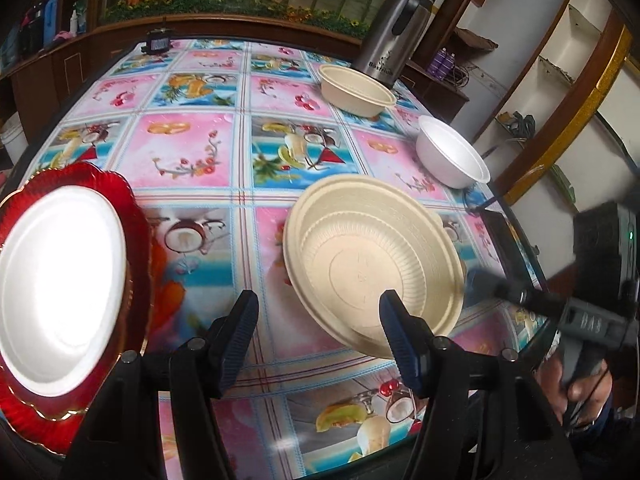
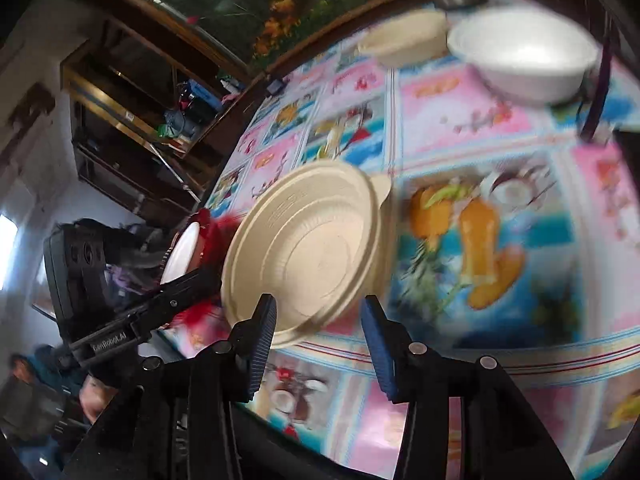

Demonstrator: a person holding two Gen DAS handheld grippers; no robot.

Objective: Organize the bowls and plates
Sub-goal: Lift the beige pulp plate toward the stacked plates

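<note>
A beige ribbed plate (image 1: 372,264) lies on the patterned tablecloth, just ahead of my left gripper (image 1: 316,336), which is open and empty. My right gripper (image 2: 318,344) is open too, its jaws standing either side of the near rim of the same plate (image 2: 308,252); the view is blurred. A white foam plate (image 1: 60,292) rests on a red scalloped plate (image 1: 136,216) at the left. A beige bowl (image 1: 356,90) and a white foam bowl (image 1: 452,152) sit at the far right. Both bowls show in the right wrist view, the beige bowl (image 2: 404,38) and the white bowl (image 2: 524,56).
A steel thermos jug (image 1: 394,28) stands behind the beige bowl. A small dark object (image 1: 158,42) sits at the table's far edge. The table edge (image 1: 516,232) runs close on the right, with shelves beyond. A wooden cabinet lines the back wall.
</note>
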